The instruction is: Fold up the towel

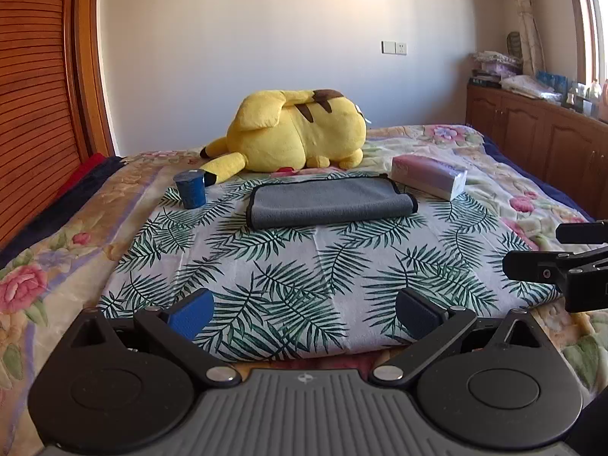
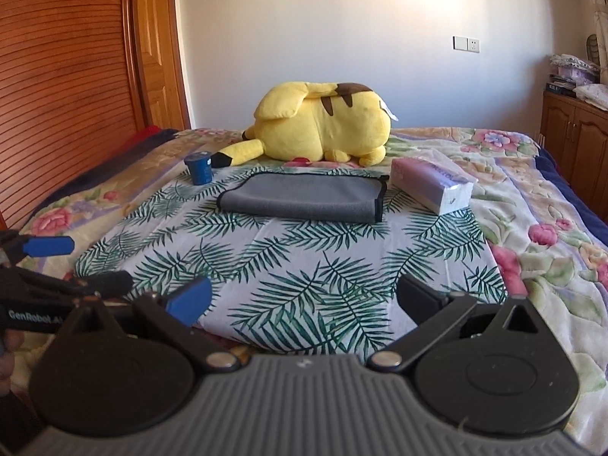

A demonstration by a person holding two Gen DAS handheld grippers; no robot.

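A grey towel (image 1: 328, 201) with black trim lies folded over on the far part of a leaf-print cloth (image 1: 304, 269) on the bed; it also shows in the right wrist view (image 2: 304, 198). My left gripper (image 1: 306, 313) is open and empty, low over the cloth's near edge, well short of the towel. My right gripper (image 2: 304, 302) is open and empty, also at the near edge. The right gripper shows at the right edge of the left wrist view (image 1: 558, 250); the left gripper shows at the left edge of the right wrist view (image 2: 87, 262).
A yellow plush toy (image 1: 296, 133) lies behind the towel. A blue cup (image 1: 190, 189) stands left of the towel. A tissue pack (image 1: 429, 176) lies to its right. A wooden cabinet (image 1: 539, 129) stands at the right, a slatted wooden door (image 1: 34, 87) at the left.
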